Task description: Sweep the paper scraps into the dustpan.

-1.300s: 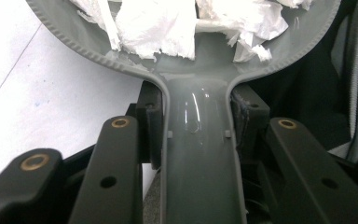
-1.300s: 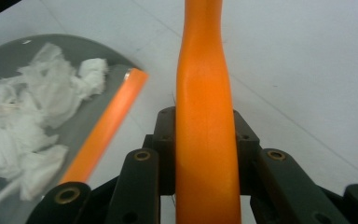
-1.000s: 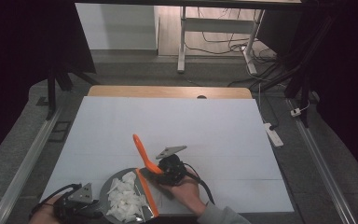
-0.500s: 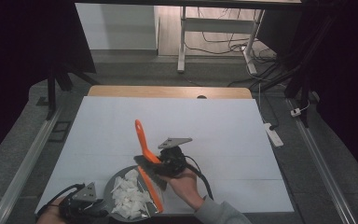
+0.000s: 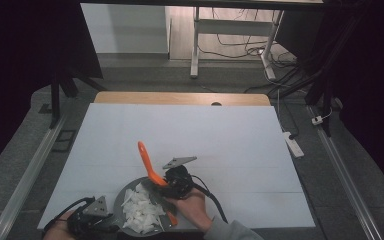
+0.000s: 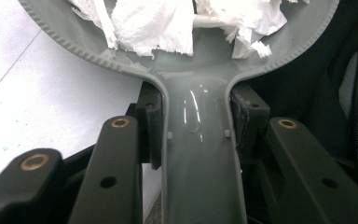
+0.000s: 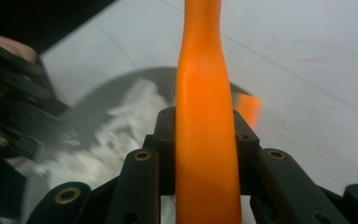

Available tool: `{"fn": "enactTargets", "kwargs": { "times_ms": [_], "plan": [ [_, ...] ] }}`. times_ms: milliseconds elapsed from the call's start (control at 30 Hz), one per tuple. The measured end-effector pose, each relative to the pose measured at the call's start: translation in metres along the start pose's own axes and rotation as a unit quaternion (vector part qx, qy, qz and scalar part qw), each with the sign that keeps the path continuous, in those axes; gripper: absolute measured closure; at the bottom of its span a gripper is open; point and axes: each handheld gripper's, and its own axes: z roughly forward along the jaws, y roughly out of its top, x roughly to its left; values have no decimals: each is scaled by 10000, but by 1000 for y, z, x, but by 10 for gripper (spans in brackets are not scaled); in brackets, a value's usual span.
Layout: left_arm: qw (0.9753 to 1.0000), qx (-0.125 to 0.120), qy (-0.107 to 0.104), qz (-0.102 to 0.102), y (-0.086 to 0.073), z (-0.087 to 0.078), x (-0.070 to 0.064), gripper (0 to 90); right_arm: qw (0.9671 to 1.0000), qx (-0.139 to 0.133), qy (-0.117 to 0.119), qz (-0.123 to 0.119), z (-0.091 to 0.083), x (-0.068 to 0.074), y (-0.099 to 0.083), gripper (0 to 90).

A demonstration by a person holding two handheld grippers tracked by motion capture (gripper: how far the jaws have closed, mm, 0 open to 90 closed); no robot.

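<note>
Since the earlier frames we see the right tongs (image 5: 172, 181) draw back toward the person's side of the desk (image 5: 230, 135), and the orange spatula (image 5: 147, 162) they carry has swung so its free end now rises up and to the left, away from the person. Its long axis runs diagonally, from the upper left end over the white desk down to the lower end near the pan's right edge.

On the largest scale, the desk is covered in white, with a wooden strip along its far edge. Next comes the grey pan (image 5: 122, 197), sitting at the near edge of the desk and holding a heap of torn white paper pieces (image 5: 140, 210). The left tongs (image 5: 92, 220) lie just left of the pan at the bottom of the high view.

From the left gripper view we learn what the high view hides: the pan's handle (image 6: 200, 154) runs straight between the two jaws, which press against both its sides, and the paper pieces (image 6: 144, 21) sit in the bowl beyond.

From the right gripper view we see the spatula (image 7: 205, 130) shaft clamped between the jaws, which close on it from both sides, with the pan (image 7: 102, 93) and its paper blurred to the left.
</note>
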Motion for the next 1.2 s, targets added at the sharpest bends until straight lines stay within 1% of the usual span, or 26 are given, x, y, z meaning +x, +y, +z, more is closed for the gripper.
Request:
{"fn": "enactTargets", "kwargs": {
  "times_ms": [67, 100, 133, 167, 267, 400, 533, 600, 633, 800, 833, 933, 1067, 1200],
  "plan": [
    [10000, -18, -10, 0, -1, 0, 0, 619, 9999, -80, 120, 49, 5, 4, 3, 707],
    [10000, -15, -8, -1, -1, 0, 0, 619, 9993, -183, 264, 205, 5, 4, 6, 706],
    [10000, -9, -9, -7, -1, 1, 0, 619, 9988, -235, 345, 275, 4, 4, 8, 706],
    [10000, -7, -12, -11, -1, 2, 1, 619, 9985, -282, 378, 294, 3, 4, 11, 707],
    [10000, -52, -2, -30, -1, 2, 1, 619, 9988, -415, 221, 123, -6, 6, 17, 706],
    [9997, -220, 5, -112, -1, 4, 2, 619, 9981, -598, 137, 75, -20, 2, 20, 706],
    [9994, -294, 10, -175, -1, 10, 3, 619, 9974, -718, 2, -12, -32, -4, 22, 706],
    [9992, -351, 19, -208, 0, 10, 4, 619, 9969, -787, -80, -42, -40, -8, 23, 706],
    [9990, -367, 68, -230, 0, 11, 5, 619, 9965, -826, -140, -62, -43, -11, 23, 706],
    [9979, -508, 156, -367, 2, 15, 8, 620, 9954, -902, -333, -40, -58, -25, 23, 705],
    [9979, -513, 147, -377, 2, 15, 9, 620, 9951, -917, -365, -28, -60, -27, 23, 705],
    [9971, -549, 279, -457, 4, 16, 12, 620, 9942, -975, -459, -12, -69, -36, 21, 706],
    [9958, -624, 336, -583, 6, 15, 16, 620, 9934, -948, -639, -25, -78, -49, 16, 706],
    [9944, -687, 420, -690, 9, 14, 19, 620, 9926, -965, -739, -4, -88, -61, 10, 706]
  ]
}}
